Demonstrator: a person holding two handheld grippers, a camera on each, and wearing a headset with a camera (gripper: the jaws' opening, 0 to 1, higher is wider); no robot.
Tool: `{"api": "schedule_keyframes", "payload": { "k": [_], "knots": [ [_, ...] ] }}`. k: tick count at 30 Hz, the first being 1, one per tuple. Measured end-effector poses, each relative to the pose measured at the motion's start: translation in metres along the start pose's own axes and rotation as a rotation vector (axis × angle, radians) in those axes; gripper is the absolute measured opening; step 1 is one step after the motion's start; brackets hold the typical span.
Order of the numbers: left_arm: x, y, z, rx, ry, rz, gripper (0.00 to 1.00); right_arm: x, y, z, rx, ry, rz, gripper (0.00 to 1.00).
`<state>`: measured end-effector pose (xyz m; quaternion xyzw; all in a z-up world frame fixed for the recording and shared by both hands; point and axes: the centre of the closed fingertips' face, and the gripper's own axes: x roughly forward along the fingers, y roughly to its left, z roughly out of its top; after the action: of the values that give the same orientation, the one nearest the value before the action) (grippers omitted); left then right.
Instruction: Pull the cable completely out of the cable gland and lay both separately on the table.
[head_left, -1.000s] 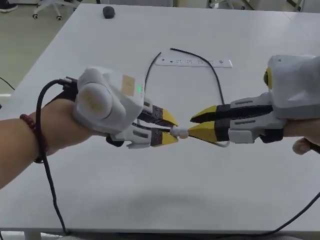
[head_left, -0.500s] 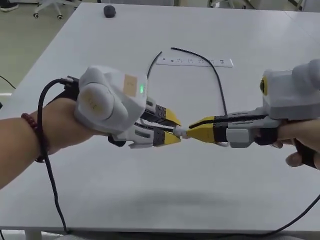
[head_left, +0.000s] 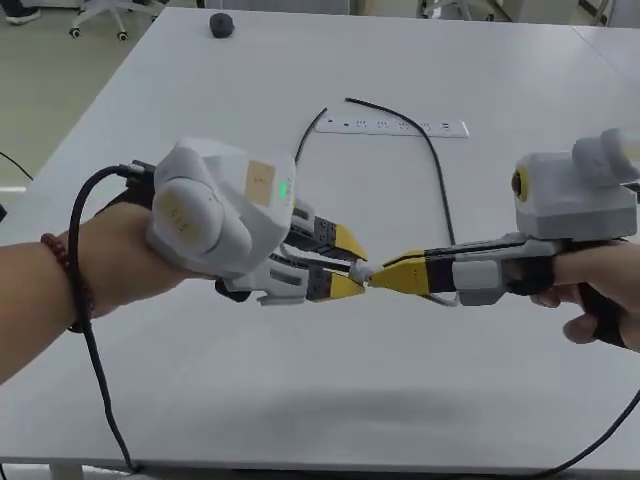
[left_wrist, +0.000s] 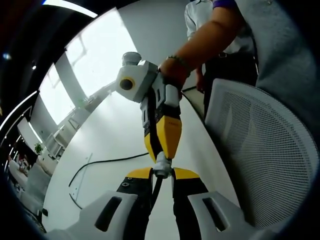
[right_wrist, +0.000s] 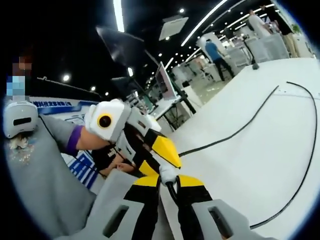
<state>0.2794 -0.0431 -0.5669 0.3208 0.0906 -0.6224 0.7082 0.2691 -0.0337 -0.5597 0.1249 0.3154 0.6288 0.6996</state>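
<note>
Nose to nose above the counter (head_left: 400, 390): left tongs (head_left: 349, 266) and right tongs (head_left: 378, 279) meet in mid-air, and the white gland (head_left: 361, 272) sits right between them, clear of the surface.

The left tongs are clamped on the gland, jaws held a little apart by its body, one yellow tip above it and one below. The right tongs are pinched almost flat on the black cable (head_left: 438, 175), just where it leaves the gland.

From that pinch one leg of the cable dips beneath the right gripper and runs away over the counter to a free end beside the white power strip (head_left: 395, 126). A second black leg lies just left of that end and heads back toward the left gripper, which hides the rest.

In the left gripper view the gland (left_wrist: 162, 165) sits at that gripper's own yellow tips. Black cable runs back between the jaws, and the right tongs (left_wrist: 162, 150) are set against the gland's far end.

In the right gripper view the cable sits between that gripper's own jaws, with the gland (right_wrist: 167, 174) just past the tips. So there is cable on both sides of the gland — not yet pulled out.

A mesh chair (left_wrist: 260, 150) stands off the counter's edge in the left gripper view.
</note>
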Motion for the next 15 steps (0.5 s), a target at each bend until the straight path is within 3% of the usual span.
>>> {"api": "schedule_keyframes", "payload": {
  "k": [7,15],
  "knots": [
    [-0.0016,0.0031,0.0018,-0.018,-0.012,0.012,0.15,-0.0009,0.0029,0.0043,-0.163,0.021,-0.059,0.06],
    [-0.0011,0.0017,-0.0004,-0.056,-0.018,0.0,0.15,0.0013,0.0022,0.0023,-0.46,0.073,-0.151,0.06]
  ]
}}
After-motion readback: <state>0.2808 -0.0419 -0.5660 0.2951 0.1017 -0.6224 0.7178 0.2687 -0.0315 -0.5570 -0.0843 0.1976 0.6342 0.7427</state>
